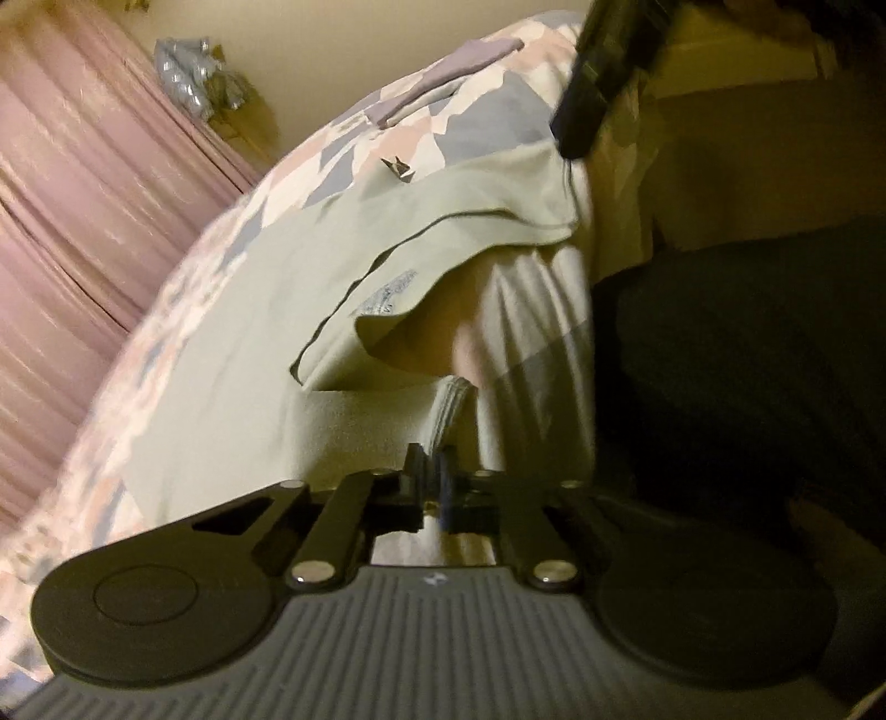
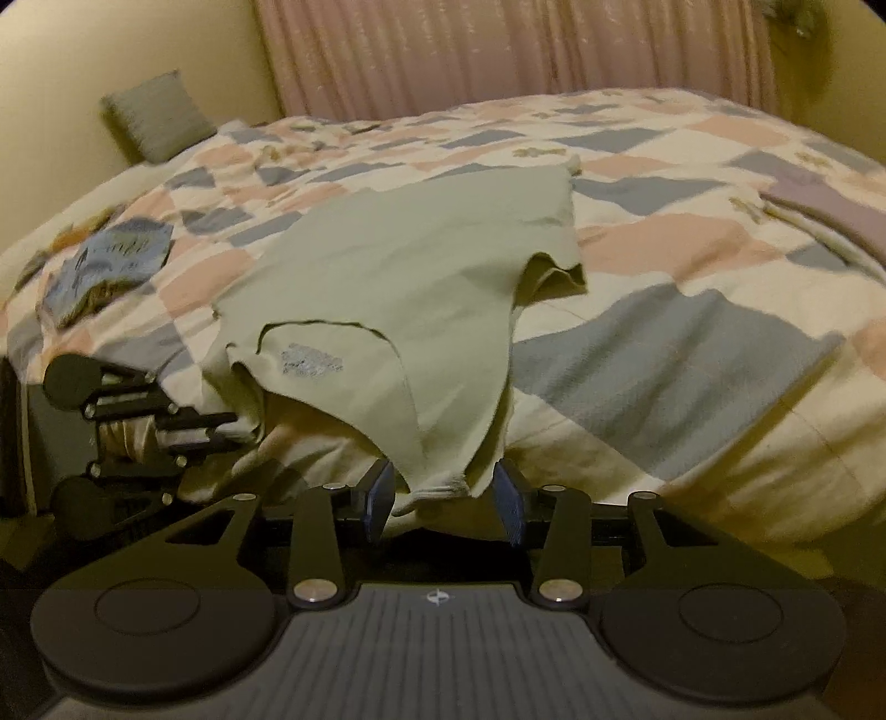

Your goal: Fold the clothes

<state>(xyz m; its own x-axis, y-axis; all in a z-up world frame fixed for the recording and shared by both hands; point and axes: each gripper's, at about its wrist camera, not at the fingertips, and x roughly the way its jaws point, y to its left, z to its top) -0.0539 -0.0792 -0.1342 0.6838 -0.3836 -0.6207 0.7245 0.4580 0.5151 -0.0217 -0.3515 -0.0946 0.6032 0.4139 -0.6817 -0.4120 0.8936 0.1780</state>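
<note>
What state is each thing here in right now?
Left claw: shut on the shirt's edge.
Right claw: open, shirt corner between its pads.
Shirt: spread on the bed, near edge lifted.
Bed cover: lying flat.
Cushion: upright against the wall.

A bed (image 2: pixel 692 332) with a patchwork cover filled the frame. On it lay a pale green shirt (image 2: pixel 398 266) at centre, a blue cloth (image 2: pixel 105 266) at left and a grey cushion (image 2: pixel 158 119) at upper left.

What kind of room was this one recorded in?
Most likely a bedroom: a bed under a patchwork quilt, a pink curtain behind it, and a small cushion against the wall.
</note>
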